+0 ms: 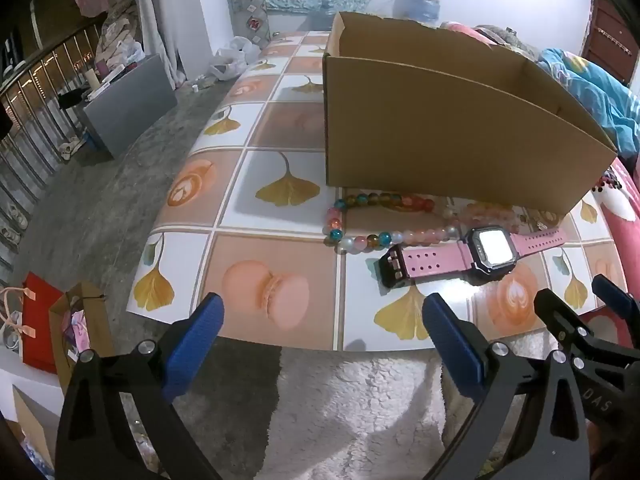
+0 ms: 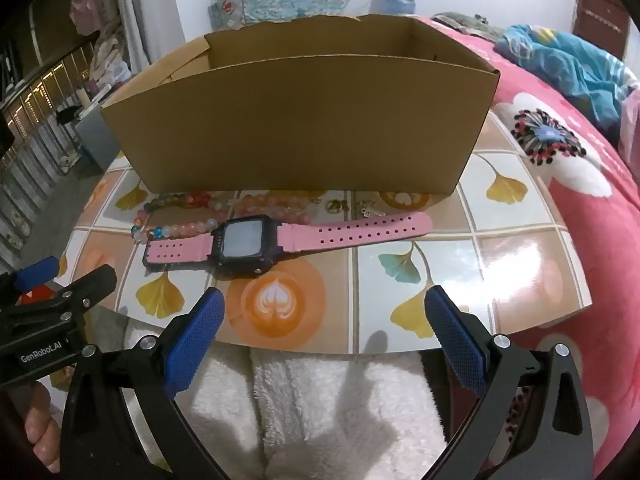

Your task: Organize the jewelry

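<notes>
A pink-strapped digital watch (image 1: 476, 252) (image 2: 256, 242) lies flat on the tiled table in front of an open cardboard box (image 1: 448, 136) (image 2: 296, 120). Behind the watch lie a multicoloured bead bracelet (image 1: 360, 220) (image 2: 168, 216), a pink bead bracelet (image 1: 488, 212) (image 2: 272, 204) and small metal charms (image 2: 352, 206). My left gripper (image 1: 322, 328) is open and empty at the table's near edge, left of the watch. My right gripper (image 2: 324, 320) is open and empty at the near edge, just in front of the watch.
The table (image 1: 276, 216) carries a leaf and coffee pattern. A white fluffy cloth (image 2: 320, 400) lies below its near edge. A pink floral blanket (image 2: 580, 184) is on the right. Gift bags (image 1: 52, 328) and a grey box (image 1: 128, 104) stand on the floor at left.
</notes>
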A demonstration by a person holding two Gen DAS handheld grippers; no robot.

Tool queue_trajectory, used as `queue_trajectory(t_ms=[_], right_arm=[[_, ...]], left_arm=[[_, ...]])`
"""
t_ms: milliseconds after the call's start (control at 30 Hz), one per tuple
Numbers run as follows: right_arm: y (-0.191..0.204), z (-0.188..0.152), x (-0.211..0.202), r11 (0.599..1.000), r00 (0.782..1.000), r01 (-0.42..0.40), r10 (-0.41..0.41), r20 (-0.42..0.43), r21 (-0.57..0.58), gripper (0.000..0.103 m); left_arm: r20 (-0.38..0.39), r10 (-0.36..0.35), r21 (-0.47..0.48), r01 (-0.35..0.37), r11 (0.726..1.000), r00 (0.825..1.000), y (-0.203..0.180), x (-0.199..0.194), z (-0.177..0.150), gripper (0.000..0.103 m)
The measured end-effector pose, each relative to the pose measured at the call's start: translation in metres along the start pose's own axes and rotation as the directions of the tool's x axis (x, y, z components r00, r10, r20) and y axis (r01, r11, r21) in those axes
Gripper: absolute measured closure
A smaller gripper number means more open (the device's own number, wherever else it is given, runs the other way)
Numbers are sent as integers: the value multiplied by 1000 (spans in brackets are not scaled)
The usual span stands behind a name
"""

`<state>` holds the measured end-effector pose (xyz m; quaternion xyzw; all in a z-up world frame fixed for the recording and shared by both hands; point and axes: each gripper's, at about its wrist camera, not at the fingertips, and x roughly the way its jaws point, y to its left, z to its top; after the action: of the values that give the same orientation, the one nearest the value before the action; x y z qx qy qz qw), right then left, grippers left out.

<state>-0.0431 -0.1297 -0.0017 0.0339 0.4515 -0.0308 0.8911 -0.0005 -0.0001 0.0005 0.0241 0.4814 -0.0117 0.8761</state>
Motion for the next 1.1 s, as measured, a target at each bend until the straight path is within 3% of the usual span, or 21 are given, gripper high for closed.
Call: queue_trajectory(t_ms=[1100], right_arm=[[-6,0,-1,1000,1000,14,-14,9,1,8]], left_arm=[[-8,-9,-1,9,1000,1000,-7,0,0,6]])
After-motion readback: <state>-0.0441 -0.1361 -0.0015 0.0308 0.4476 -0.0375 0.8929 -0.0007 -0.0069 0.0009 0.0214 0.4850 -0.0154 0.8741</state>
